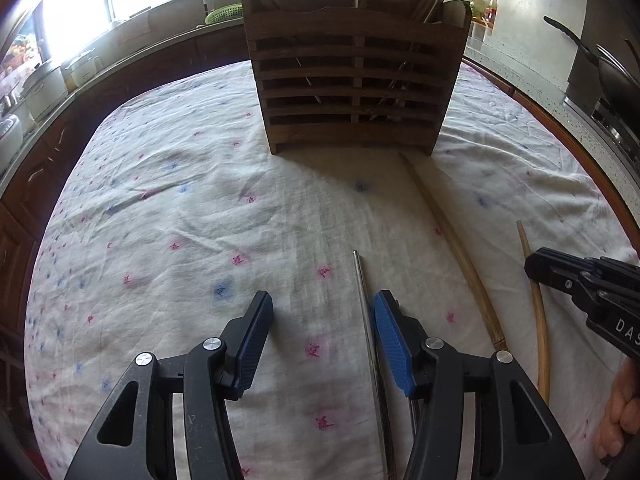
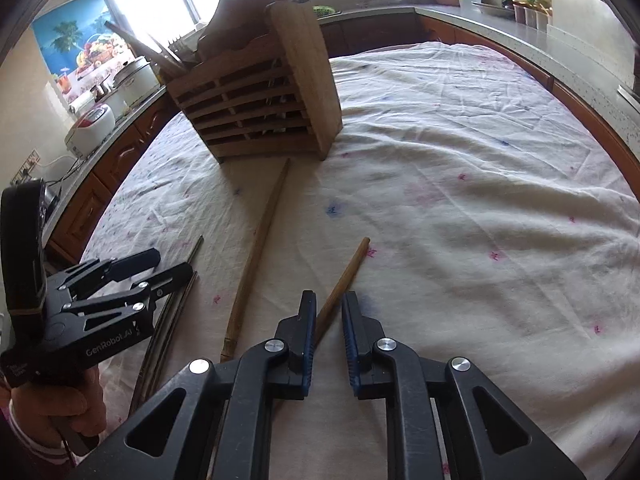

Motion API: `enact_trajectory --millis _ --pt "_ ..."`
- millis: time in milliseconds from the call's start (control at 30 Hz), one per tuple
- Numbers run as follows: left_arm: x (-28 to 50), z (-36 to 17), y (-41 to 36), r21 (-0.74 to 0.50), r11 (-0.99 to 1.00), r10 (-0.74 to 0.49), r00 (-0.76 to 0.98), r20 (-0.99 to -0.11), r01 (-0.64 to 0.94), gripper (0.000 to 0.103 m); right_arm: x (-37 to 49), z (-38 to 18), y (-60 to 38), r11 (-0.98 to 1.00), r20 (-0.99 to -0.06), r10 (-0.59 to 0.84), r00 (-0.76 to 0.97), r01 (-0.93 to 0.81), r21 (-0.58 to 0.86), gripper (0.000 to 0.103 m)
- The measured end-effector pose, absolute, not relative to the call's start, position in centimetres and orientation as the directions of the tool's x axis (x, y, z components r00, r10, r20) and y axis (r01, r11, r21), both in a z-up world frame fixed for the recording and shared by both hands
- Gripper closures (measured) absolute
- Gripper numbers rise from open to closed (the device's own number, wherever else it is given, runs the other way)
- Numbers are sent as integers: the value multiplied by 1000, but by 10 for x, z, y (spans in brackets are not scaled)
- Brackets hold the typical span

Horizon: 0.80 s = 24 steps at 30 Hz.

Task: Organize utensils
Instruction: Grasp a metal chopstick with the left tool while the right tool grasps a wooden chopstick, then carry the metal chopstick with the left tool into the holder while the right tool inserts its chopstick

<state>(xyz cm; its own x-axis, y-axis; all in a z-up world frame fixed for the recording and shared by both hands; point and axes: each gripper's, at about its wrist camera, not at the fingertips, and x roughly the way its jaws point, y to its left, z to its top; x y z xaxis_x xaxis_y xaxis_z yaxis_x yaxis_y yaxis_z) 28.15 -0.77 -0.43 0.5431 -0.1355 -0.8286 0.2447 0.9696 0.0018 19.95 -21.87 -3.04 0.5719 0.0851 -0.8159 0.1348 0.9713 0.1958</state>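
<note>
Likely light, stiff, slick: steel chopstick point(image 1: 366, 320) between half-open left gripper point(image 1: 323, 344), untouched; right gripper point(image 2: 329, 344) nearly shut around wooden chopstick point(image 2: 344, 280). Best gripped mid-shaft.

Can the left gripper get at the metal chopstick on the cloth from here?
Probably yes: the metal chopstick already lies between the left gripper's open jaws, against its right-side finger, nothing covering it.

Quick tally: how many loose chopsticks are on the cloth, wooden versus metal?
Wooden chopsticks: 2, one lying free, one between the right gripper's fingers.
Metal chopsticks: at least 2, partly hidden by the left gripper.
Total: at least 4.
</note>
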Motion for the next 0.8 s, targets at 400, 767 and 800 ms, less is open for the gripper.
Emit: enact_trajectory --millis 400,767,800 --pt "275 -3 -21 13 946 -178 552 -814 323 98 220 -33 -206 987 -806 -2 592 133 95 92" --pt "233 35 39 -212 939 -334 576 -746 270 100 189 0 -207 968 -748 114 654 97 233 98" --pt "227 42 43 -226 936 -345 589 -731 269 100 185 5 -206 967 -740 115 663 96 236 98"
